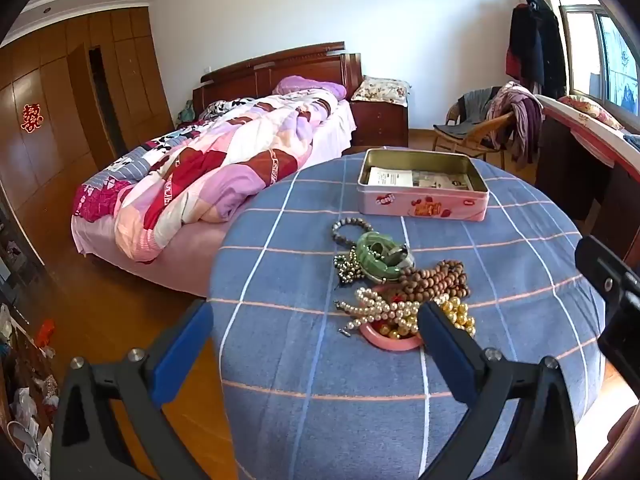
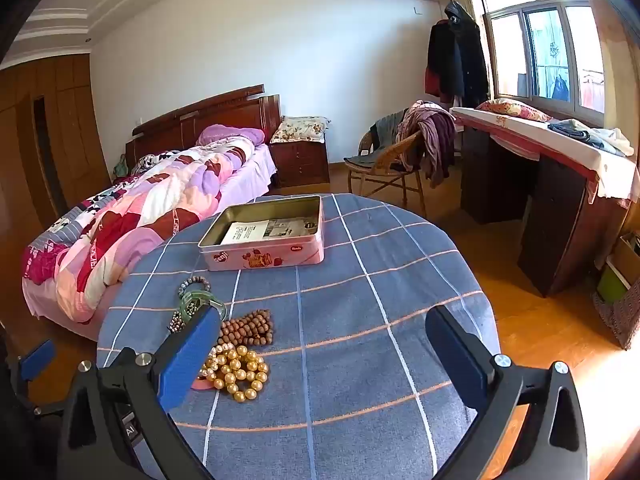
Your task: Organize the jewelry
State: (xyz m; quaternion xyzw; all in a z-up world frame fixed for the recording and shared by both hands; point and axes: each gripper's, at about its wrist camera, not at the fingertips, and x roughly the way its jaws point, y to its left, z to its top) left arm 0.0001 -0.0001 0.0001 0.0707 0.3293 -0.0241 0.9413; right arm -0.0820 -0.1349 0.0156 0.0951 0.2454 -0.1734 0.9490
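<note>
Blue-padded black grippers, the left gripper (image 1: 316, 332) and the right gripper (image 2: 320, 342), hang released and empty above a round table draped in a blue checked cloth (image 1: 520, 280), where an open pink rectangular biscuit tin (image 1: 424, 188) waits at the far side with papers in its bottom. Between tin and grippers lies the tangled jewelry: brown wooden prayer beads (image 1: 436, 280), a green jade-like bangle (image 1: 380, 254), white and golden pearl strands (image 1: 384, 310) and a pink bangle (image 1: 396, 342). Lifting one loose outer piece at a time, probably the golden pearls (image 2: 238, 372) nearest the right gripper, should keep strands from dragging neighbours along.
</note>
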